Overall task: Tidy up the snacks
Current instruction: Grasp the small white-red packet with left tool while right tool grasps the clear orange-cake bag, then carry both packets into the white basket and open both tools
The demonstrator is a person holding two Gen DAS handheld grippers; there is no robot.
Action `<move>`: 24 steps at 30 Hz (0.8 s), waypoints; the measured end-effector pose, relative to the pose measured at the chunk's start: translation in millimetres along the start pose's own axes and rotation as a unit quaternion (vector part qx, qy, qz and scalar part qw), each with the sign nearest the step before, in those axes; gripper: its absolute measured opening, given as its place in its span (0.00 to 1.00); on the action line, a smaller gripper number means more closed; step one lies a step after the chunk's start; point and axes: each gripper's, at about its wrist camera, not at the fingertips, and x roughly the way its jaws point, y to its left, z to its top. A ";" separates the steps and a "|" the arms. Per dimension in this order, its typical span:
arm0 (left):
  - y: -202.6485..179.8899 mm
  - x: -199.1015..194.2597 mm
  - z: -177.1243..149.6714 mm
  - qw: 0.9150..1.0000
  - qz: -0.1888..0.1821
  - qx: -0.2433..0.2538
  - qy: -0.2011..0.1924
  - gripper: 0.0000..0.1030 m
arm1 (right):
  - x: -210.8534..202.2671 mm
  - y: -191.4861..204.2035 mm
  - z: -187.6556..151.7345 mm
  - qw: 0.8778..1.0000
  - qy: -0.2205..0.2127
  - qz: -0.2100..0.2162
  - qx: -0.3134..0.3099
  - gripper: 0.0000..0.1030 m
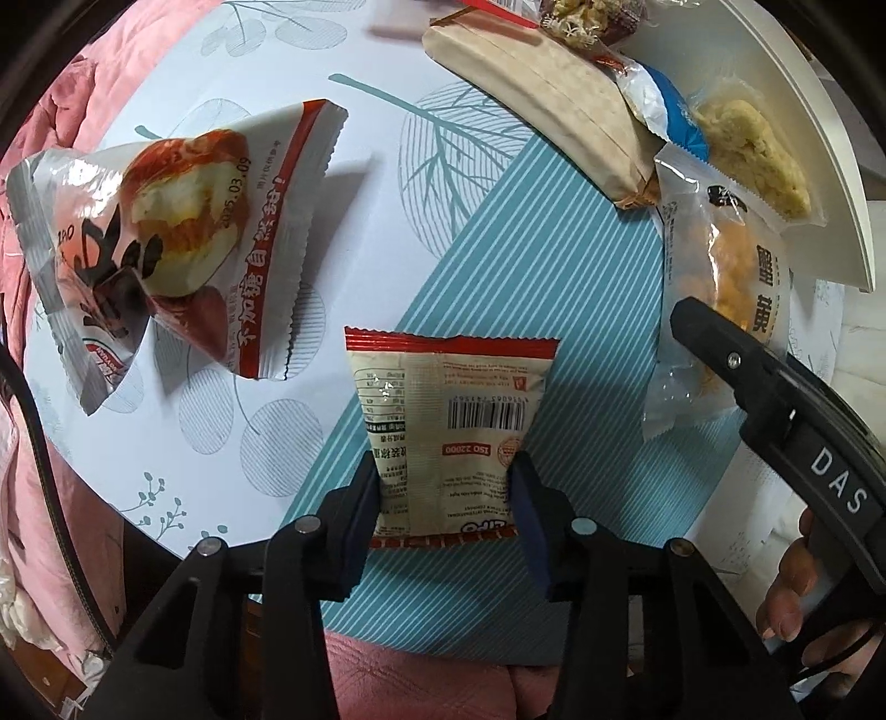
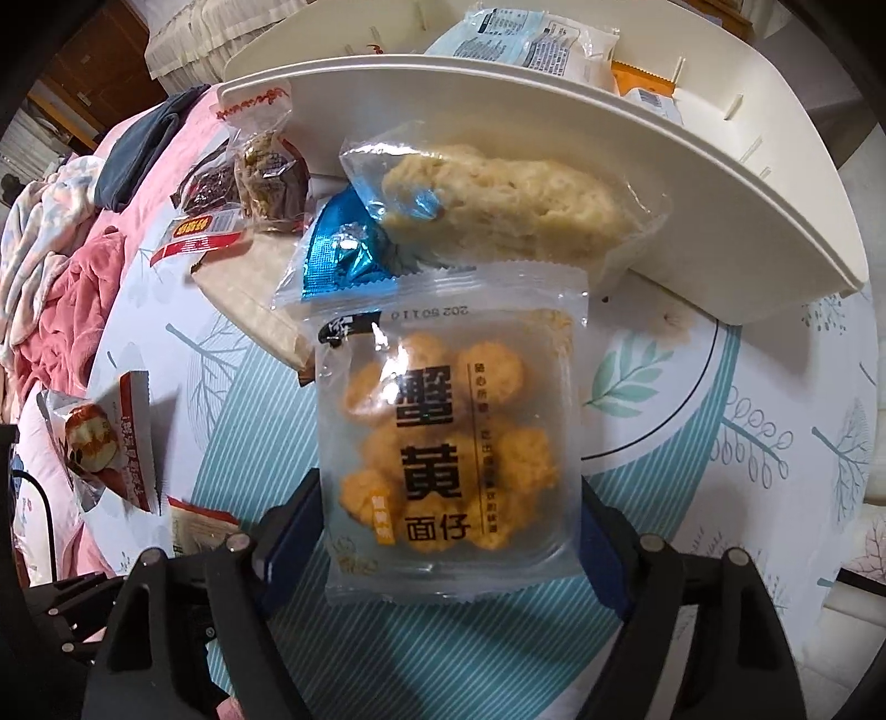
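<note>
My left gripper (image 1: 446, 498) is shut on a beige snack packet with a red edge and a barcode (image 1: 451, 410), held over the patterned tablecloth. My right gripper (image 2: 448, 531) is shut on a clear packet of orange round crackers (image 2: 448, 437); that packet also shows in the left wrist view (image 1: 731, 277), with the right gripper's black finger over it. A red-and-white bread packet (image 1: 166, 238) lies to the left on the cloth, also seen in the right wrist view (image 2: 102, 443). A white storage tray (image 2: 554, 133) stands behind the crackers.
A pale noodle-like snack in clear wrap (image 2: 498, 205) leans on the tray wall. A blue foil packet (image 2: 343, 249), a brown paper packet (image 1: 542, 105) and dark snack packs (image 2: 266, 177) lie at the back. Blue and white packets (image 2: 526, 39) sit in the tray. Pink bedding (image 2: 61, 288) lies left.
</note>
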 end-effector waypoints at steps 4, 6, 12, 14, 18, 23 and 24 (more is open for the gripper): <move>-0.2 -0.2 -5.2 1.000 0.001 0.001 0.003 0.42 | 0.3 3.1 -5.9 1.000 0.008 0.006 0.005 0.78; -8.2 2.4 -9.5 1.000 0.001 -0.002 0.008 0.42 | -0.5 2.2 -10.6 1.000 0.012 0.012 0.007 0.78; -6.7 -4.6 -12.3 1.000 0.005 -0.005 0.007 0.42 | -6.6 -7.4 -28.5 0.999 0.018 0.044 0.015 0.75; -9.5 -8.7 -11.6 1.000 0.003 -0.006 0.003 0.42 | -11.0 -10.6 -32.5 0.998 0.015 0.052 0.015 0.75; -9.2 -21.0 -11.6 1.000 -0.007 -0.008 -0.004 0.42 | -22.4 -17.4 -39.9 0.998 0.007 0.068 0.012 0.72; -9.3 -43.4 -3.8 1.000 -0.022 -0.012 -0.012 0.42 | -47.2 -25.9 -47.9 0.996 -0.023 0.088 0.003 0.72; -9.2 -48.3 -2.2 1.000 -0.025 -0.012 -0.014 0.42 | -53.6 -29.9 -50.0 0.995 -0.029 0.091 0.001 0.72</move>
